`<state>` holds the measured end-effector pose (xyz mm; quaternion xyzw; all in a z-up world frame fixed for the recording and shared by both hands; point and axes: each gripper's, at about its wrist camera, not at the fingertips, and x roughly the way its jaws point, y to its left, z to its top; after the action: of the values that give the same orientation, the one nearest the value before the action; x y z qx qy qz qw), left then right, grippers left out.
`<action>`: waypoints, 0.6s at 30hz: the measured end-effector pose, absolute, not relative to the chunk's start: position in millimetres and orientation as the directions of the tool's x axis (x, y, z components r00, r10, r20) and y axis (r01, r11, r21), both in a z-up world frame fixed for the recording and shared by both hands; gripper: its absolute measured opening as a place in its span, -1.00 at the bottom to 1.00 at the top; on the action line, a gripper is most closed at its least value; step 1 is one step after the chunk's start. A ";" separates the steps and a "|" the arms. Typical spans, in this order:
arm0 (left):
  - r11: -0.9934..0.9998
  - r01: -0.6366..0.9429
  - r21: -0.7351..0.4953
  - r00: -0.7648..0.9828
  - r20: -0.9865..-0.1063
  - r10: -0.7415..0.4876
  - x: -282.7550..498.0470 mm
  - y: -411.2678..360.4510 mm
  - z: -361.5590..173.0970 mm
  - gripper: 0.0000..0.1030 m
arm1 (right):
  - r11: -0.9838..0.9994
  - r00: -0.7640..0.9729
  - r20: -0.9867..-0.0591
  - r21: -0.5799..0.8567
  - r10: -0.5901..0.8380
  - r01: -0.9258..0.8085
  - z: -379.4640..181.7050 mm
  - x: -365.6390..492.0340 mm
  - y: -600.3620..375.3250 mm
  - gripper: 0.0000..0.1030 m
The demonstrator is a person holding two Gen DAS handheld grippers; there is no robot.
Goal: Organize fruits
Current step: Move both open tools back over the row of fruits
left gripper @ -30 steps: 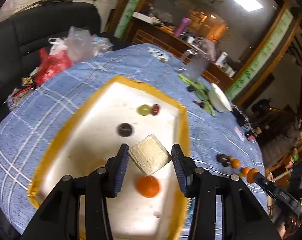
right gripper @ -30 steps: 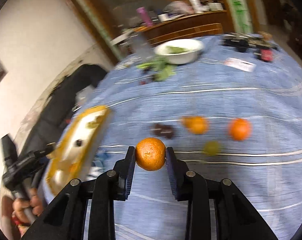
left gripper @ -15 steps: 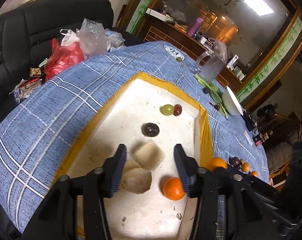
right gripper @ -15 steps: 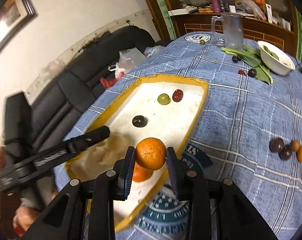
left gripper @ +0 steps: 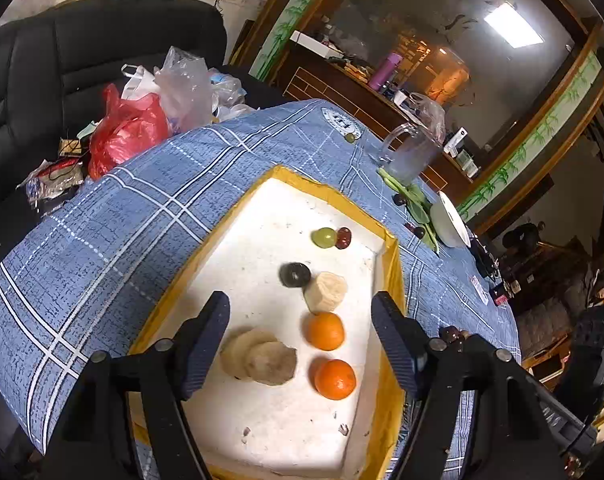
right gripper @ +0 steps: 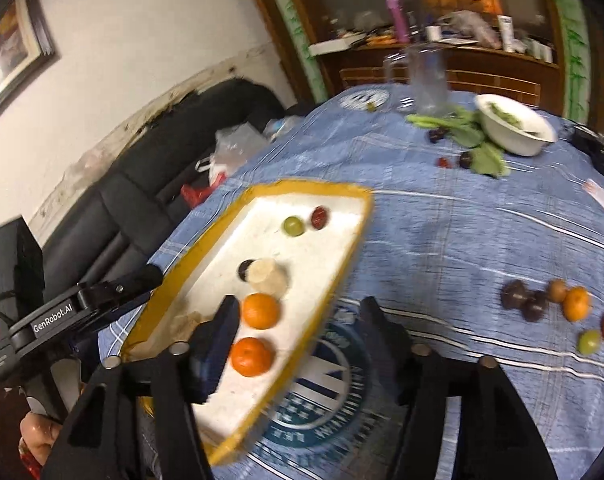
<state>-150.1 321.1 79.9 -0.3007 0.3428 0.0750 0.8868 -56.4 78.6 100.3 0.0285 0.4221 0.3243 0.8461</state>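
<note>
Both the left claw [left gripper: 300, 342] and the right claw [right gripper: 296, 342] have just been opening and stand wide, empty. Two oranges [left gripper: 335, 379] lie near the tray's [left gripper: 396, 276] right rim; beyond them a pale chunk [left gripper: 326, 292], a dark fruit [left gripper: 295, 275], and a grape [left gripper: 324, 237] toward its far right corner. More fruit [right gripper: 558, 304] sits by the worktop's right edge.

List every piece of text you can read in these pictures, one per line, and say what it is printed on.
"GenRobot.AI": white lettering on the left gripper body, in the right wrist view.
Round emblems on the blue tablecloth: lettering too blurred to read.
Labels on the cabinet clutter: too small to read.
</note>
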 end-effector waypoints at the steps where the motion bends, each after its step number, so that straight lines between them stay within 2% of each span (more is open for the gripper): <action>1: 0.813 -0.337 -0.475 0.754 -0.653 -0.069 -150.4 318.1 82.3 0.45 | 0.796 0.447 -0.690 0.326 0.569 -0.510 102.8 -57.0 67.2 0.36; 4: 0.821 -0.331 -0.465 0.756 -0.651 -0.064 -151.5 311.9 88.0 0.48 | 0.824 0.494 -0.677 0.327 0.546 -0.462 109.0 -60.5 26.1 0.38; 9: 0.848 -0.307 -0.433 0.766 -0.641 -0.050 -152.4 295.3 99.3 0.51 | 0.905 0.610 -0.671 0.267 0.422 -0.332 114.5 -66.7 -59.7 0.53; 14: 0.884 -0.232 -0.406 0.760 -0.643 -0.095 -139.6 258.8 105.6 0.52 | 0.952 0.661 -0.688 0.261 0.300 -0.160 106.3 -63.5 -144.0 0.55; 18: 0.915 -0.158 -0.370 0.732 -0.666 -0.143 -126.4 218.1 101.2 0.53 | 0.954 0.661 -0.703 0.291 0.264 -0.072 94.8 -59.4 -184.9 0.55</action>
<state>-126.4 218.1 101.2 -0.2057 0.3657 0.0042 0.9077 -59.4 -184.9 94.8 0.1196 0.4012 0.0929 0.9034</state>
